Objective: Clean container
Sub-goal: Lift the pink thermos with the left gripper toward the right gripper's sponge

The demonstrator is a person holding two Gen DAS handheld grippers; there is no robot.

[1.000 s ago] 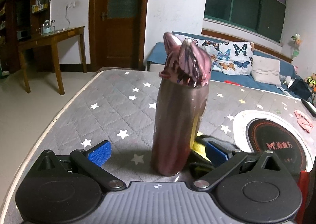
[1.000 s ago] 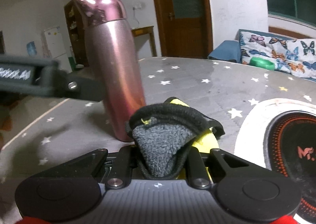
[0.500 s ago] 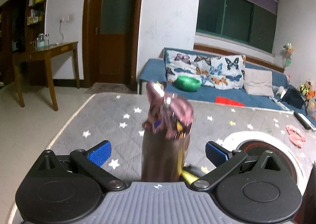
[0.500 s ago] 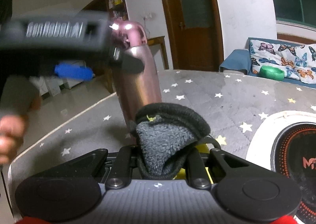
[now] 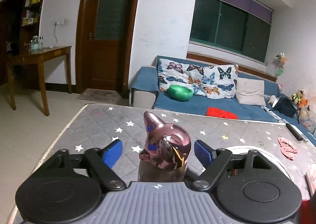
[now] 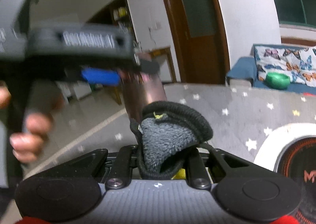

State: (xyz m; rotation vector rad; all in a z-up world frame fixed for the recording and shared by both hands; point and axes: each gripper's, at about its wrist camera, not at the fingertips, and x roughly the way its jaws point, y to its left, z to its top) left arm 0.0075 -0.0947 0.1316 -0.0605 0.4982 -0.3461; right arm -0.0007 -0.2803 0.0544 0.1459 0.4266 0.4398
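My left gripper (image 5: 158, 149) has its blue-padded fingers (image 5: 112, 151) spread wide, one on each side of the glossy pink metal bottle with the cat-ear shaped cap (image 5: 165, 151), and I can see a gap between each pad and the cap, so it grips nothing. The bottle stands upright on the grey quilted table cover with white stars (image 5: 102, 123), close in front of the left camera, its lower body hidden behind the gripper's housing. From my right wrist view the same bottle (image 6: 146, 95) rises just behind the dark grey fleecy cloth with a black knitted edge (image 6: 167, 141), which my right gripper (image 6: 162, 162) has clamped between its fingers; a bit of yellow fabric shows under the cloth. I cannot tell whether the cloth touches the bottle. The left gripper (image 6: 98, 76) appears there blurred, level with the bottle's top, with a person's hand (image 6: 27, 137) around its handle. To the right on the table lies a round black induction hob with an orange ring (image 6: 296, 160). Behind the table is a blue sofa (image 5: 217, 105) with a green bowl (image 5: 180, 92) on it.
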